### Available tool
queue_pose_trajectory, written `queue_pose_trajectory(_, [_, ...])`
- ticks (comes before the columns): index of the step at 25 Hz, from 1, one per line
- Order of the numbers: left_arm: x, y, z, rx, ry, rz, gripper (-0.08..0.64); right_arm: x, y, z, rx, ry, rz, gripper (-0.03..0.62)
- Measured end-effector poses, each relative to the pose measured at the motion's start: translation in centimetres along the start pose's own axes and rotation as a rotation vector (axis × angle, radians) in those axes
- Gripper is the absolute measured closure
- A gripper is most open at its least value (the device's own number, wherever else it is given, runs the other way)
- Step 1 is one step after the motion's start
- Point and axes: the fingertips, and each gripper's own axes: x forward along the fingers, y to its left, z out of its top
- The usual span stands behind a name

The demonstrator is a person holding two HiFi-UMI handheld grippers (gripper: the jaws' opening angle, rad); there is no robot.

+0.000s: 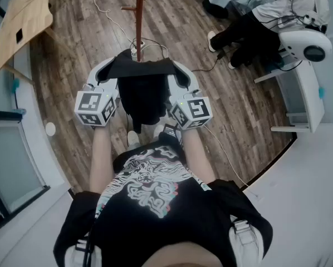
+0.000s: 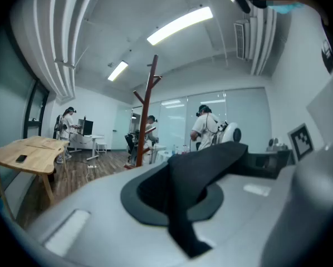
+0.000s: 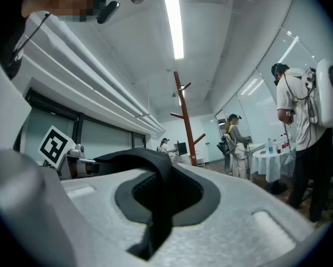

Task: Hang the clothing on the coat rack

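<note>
**A:** Both grippers have a grip, then?

**B:** Yes. The left gripper (image 1: 116, 70) is pressed shut on the top edge of the black garment (image 1: 141, 99). Its own view shows dark cloth (image 2: 211, 160) running across the pad and out of the pinch. The right gripper (image 1: 175, 69) is clamped the same way on the other end of that edge, with cloth (image 3: 141, 160) trapped between its jaws too.

**A:** And where is the garment?

**B:** It is stretched between the two and hangs down in front of the person, clear of the floor (image 1: 83, 43). The rack (image 1: 140, 10) stands just ahead, past the garment and not touching it. In both gripper views its pegs (image 2: 154, 81) look bare.

**A:** So how far along?

**B:** I'd say the pick-up is done and the garment has been brought to the rack. Nothing is hung yet. What's left, in my judgement, is to lift it to a peg, catch the top edge over it, then open both grippers and back away.
</note>
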Motion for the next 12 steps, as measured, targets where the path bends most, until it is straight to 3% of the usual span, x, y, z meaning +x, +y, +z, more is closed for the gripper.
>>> queue_pose_trajectory(5, [-3.1, -0.9, -1.1, 0.002, 0.025, -0.002, 0.56, -1.6, 1.9, -0.6, 0.015, 0.0, -0.024, 0.574])
queue_pose_trajectory(12, [-5.0, 0.0, -0.1, 0.025, 0.011, 0.044, 0.56, -0.9, 3.5, 0.1, 0.004, -0.008, 0.026, 0.574])
